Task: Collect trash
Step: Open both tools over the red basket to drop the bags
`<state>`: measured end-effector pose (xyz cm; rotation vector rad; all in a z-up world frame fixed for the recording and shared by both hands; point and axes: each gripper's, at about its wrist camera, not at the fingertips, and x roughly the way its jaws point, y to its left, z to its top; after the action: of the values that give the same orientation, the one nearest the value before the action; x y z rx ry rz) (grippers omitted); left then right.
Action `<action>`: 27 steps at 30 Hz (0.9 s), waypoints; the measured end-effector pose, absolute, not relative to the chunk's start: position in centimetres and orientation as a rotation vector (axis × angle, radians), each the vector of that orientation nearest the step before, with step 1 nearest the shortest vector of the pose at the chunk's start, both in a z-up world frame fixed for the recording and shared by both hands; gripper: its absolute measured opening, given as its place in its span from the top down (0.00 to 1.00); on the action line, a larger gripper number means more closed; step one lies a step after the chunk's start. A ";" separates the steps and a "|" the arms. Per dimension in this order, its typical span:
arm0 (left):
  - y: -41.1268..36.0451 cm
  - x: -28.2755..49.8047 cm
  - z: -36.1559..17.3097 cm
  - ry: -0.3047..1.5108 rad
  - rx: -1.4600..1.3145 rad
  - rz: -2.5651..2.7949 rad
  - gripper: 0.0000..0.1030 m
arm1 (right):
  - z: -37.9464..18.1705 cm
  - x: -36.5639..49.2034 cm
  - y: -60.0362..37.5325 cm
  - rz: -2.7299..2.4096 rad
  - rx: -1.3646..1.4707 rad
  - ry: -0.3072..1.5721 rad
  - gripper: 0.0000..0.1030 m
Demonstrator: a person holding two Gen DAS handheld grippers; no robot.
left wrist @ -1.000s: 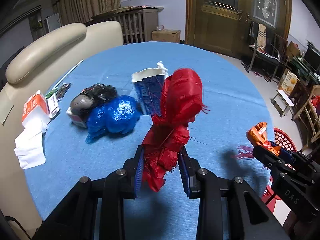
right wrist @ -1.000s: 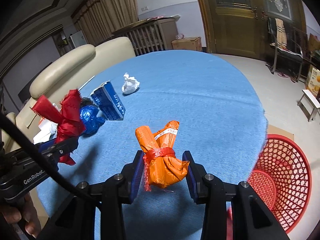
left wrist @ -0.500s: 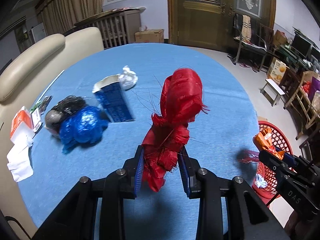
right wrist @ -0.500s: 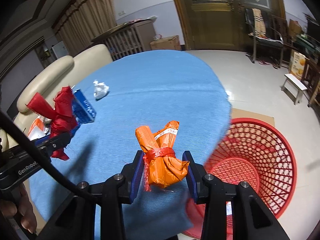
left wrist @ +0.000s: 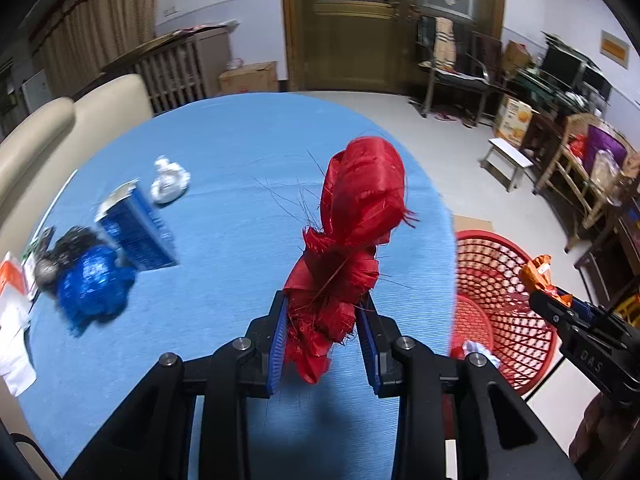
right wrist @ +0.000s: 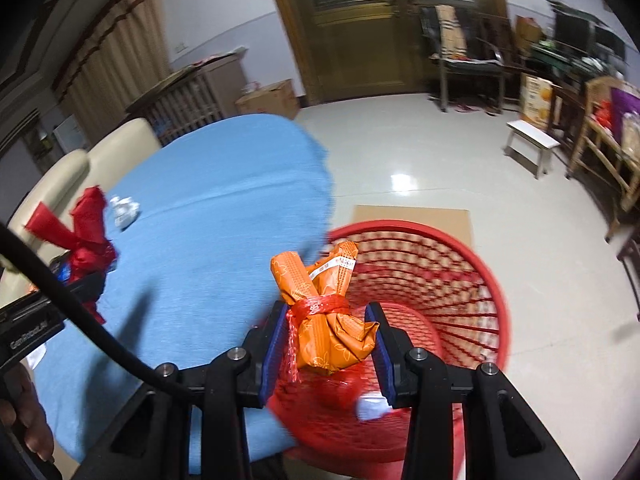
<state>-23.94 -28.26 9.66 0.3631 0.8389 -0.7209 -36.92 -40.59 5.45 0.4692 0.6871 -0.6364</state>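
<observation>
The left claw [left wrist: 322, 340] is clamped on a red frayed bundle [left wrist: 352, 248], held above the blue surface [left wrist: 240, 200] near its edge. The right claw [right wrist: 326, 346] is closed on an orange wrapper bundle [right wrist: 324, 312] tied with red string, now over the red basket [right wrist: 460, 276]. Both look light, soft and crushable, so a pinch at the lower half should hold. A second ago both claws were over the surface; the basket has since come under the right one. A pale scrap inside it is probably tissue, though blurred.
</observation>
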 end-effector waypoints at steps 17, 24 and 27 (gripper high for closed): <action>-34.6 -27.2 9.2 0.832 0.437 -0.871 0.66 | 3.3 -39.5 -44.7 -0.718 0.544 0.718 0.55; -36.6 -28.4 8.5 0.846 0.466 -0.927 0.66 | 3.1 -40.5 -46.1 -0.747 0.578 0.702 0.34; -37.3 -28.9 8.2 0.853 0.480 -0.947 0.66 | 3.6 -41.6 -46.5 -0.768 0.594 0.672 0.34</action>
<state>-28.89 -37.31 8.17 0.4800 0.8529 -0.9467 -41.57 -46.53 3.62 0.5935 0.6724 -0.7683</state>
